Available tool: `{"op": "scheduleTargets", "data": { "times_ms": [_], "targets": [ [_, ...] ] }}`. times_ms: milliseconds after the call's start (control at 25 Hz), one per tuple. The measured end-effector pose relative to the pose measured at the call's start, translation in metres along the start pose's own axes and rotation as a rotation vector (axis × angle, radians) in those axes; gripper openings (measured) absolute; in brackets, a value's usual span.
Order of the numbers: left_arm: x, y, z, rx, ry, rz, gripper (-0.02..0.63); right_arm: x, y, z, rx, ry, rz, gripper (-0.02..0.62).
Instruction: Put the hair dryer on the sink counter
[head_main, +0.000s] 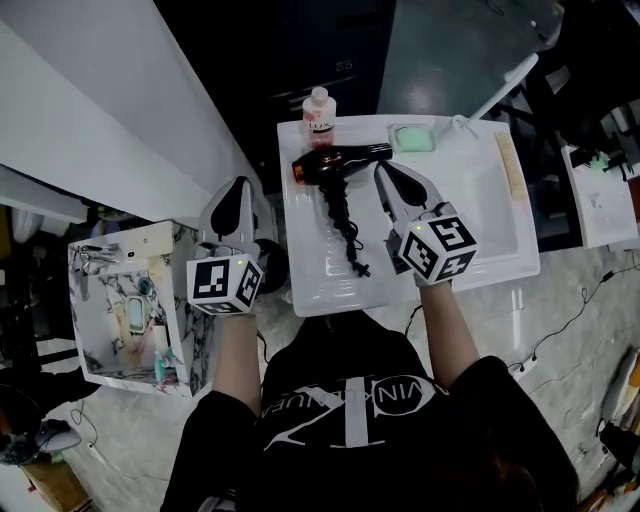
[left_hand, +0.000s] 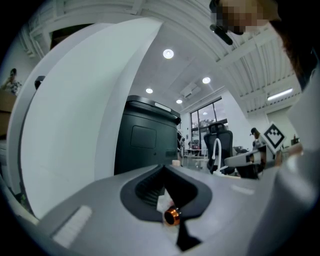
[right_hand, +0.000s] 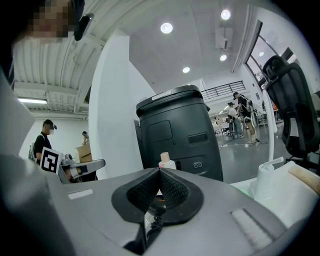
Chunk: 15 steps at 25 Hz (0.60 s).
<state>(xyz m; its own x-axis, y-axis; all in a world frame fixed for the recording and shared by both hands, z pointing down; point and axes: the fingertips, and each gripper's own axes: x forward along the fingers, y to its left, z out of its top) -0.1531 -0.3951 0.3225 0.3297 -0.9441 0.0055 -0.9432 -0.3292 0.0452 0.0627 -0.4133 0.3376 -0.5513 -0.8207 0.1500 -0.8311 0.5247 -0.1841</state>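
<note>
The black hair dryer (head_main: 335, 165) with an orange rear end lies on the white sink counter (head_main: 310, 275), and its coiled cord (head_main: 346, 235) trails toward me. My right gripper (head_main: 383, 172) is shut and empty, its tips just right of the dryer's nozzle. In the right gripper view the cord (right_hand: 156, 220) shows below the closed jaws of the right gripper (right_hand: 160, 171). My left gripper (head_main: 238, 187) hangs off the counter's left edge, shut on nothing. The dryer's orange end (left_hand: 172, 216) shows under the left gripper (left_hand: 164, 167) in the left gripper view.
A pink-capped bottle (head_main: 319, 115) stands at the counter's back edge, with a green soap dish (head_main: 411, 137) and a white faucet (head_main: 500, 90) by the basin (head_main: 480, 200). A marble-patterned box (head_main: 120, 310) of small items sits to the left. A dark cabinet (right_hand: 175, 135) stands behind.
</note>
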Motion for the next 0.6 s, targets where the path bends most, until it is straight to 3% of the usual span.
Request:
{"op": "scheduleTargets", "data": {
  "times_ms": [600],
  "targets": [
    [0.001, 0.001, 0.017, 0.028, -0.016, 0.012, 0.0, -0.003, -0.002, 0.015, -0.021, -0.027, 0.011, 0.003]
  ]
}}
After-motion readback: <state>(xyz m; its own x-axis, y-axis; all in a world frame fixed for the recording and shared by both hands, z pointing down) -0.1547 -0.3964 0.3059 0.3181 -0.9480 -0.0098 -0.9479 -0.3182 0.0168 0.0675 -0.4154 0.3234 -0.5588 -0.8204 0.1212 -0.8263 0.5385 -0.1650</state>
